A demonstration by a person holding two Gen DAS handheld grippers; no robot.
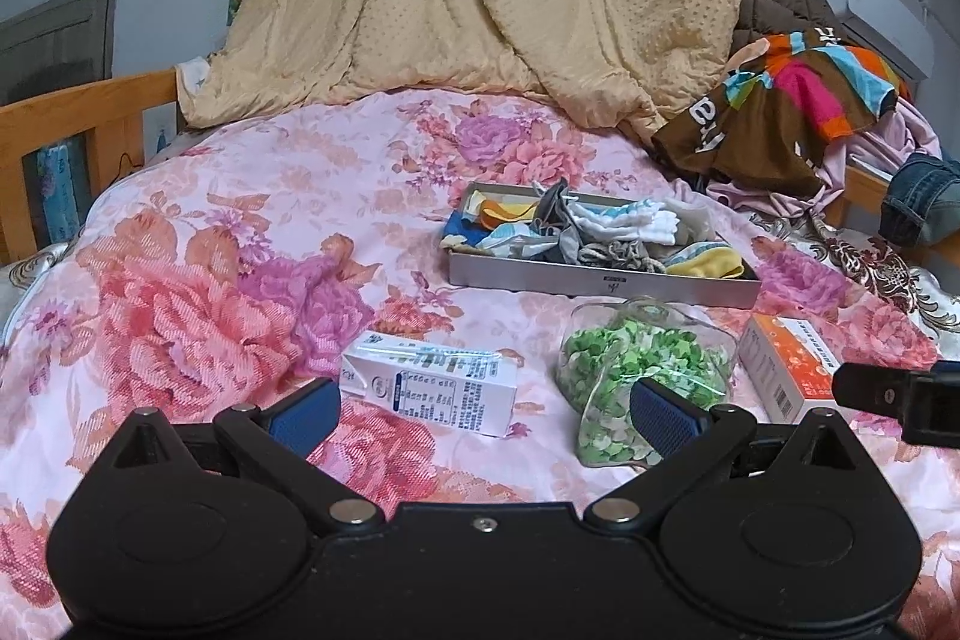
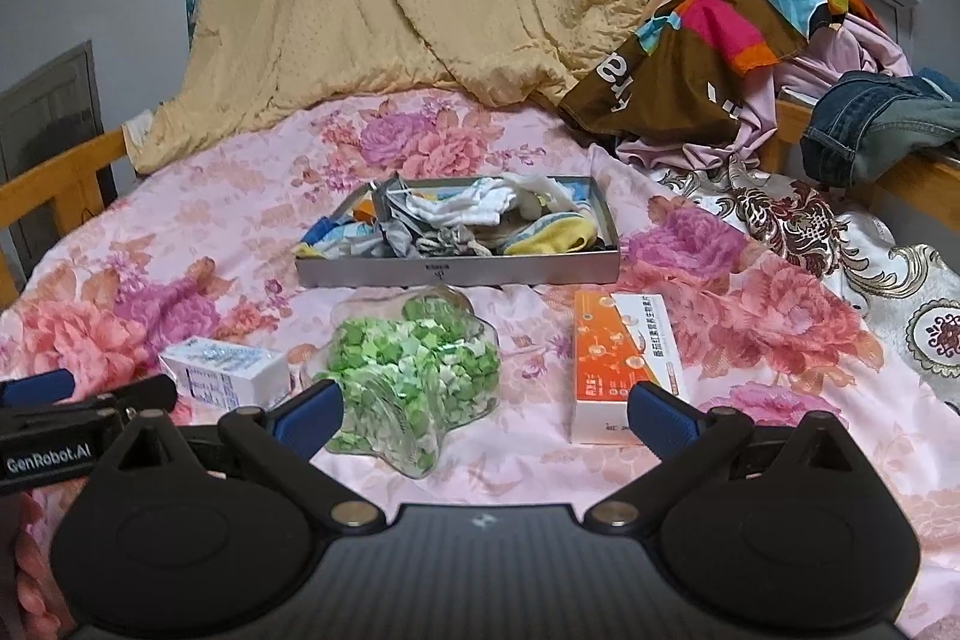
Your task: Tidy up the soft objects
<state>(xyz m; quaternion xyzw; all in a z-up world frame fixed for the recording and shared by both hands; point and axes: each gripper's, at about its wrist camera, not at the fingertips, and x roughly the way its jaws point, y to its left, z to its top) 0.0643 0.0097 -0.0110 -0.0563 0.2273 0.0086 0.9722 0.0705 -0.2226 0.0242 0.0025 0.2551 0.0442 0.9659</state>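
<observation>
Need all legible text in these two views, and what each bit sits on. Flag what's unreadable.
"GenRobot.AI": white print on the left claw's black body, seen in the right wrist view.
Large white letters on the brown multicolour cloth: folded, only fragments show, no whole word reads.
White milk carton: nutrition table and logo, too small to read.
Orange and white box: Chinese print, too blurred to read.
Metal tray: small dark front mark, unreadable.

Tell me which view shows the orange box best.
The right wrist view: the orange box lies whole on the floral bedspread, its printed top readable, just beyond the right gripper. In the left wrist view it sits at the right edge, partly hidden by the other gripper's body.
</observation>
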